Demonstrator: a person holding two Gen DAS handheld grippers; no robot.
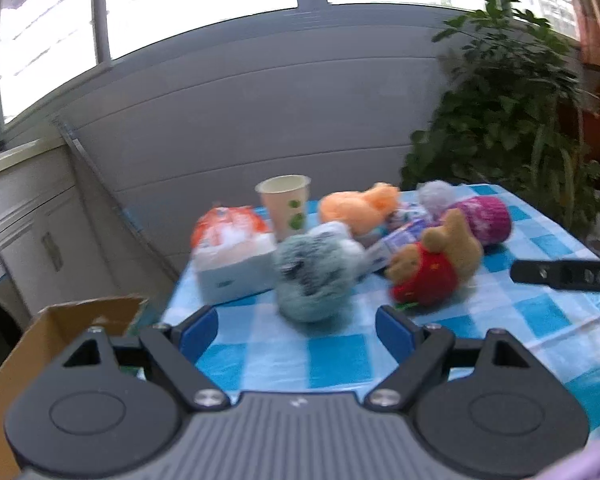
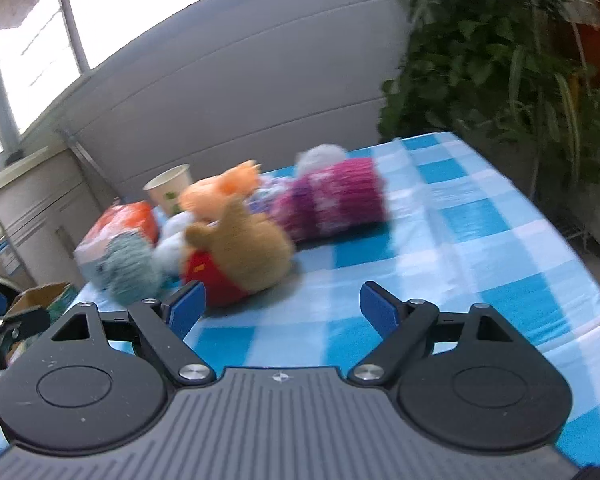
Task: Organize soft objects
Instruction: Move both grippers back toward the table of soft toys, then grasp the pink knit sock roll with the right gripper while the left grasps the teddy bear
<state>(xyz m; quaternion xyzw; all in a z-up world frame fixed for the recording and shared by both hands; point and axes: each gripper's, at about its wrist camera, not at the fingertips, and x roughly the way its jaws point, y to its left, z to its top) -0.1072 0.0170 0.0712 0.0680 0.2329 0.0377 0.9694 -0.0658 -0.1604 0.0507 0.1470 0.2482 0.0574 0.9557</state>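
Several plush toys (image 1: 432, 264) clustered on checked tablecloth (image 1: 340, 356), fuzzy, blurred.

Both wrist cameras look low and forward across the checkered table (image 1: 332, 356), sharing the nearby toy pile (image 2: 236, 236).

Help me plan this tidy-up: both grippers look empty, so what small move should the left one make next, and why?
Probably ease the left gripper forward over the grey-blue fuzzy toy. Its jaws stand open and empty, and that toy lies nearest, straight ahead between them on the checked tablecloth. The cardboard box sits just to its left, a likely place to drop it.
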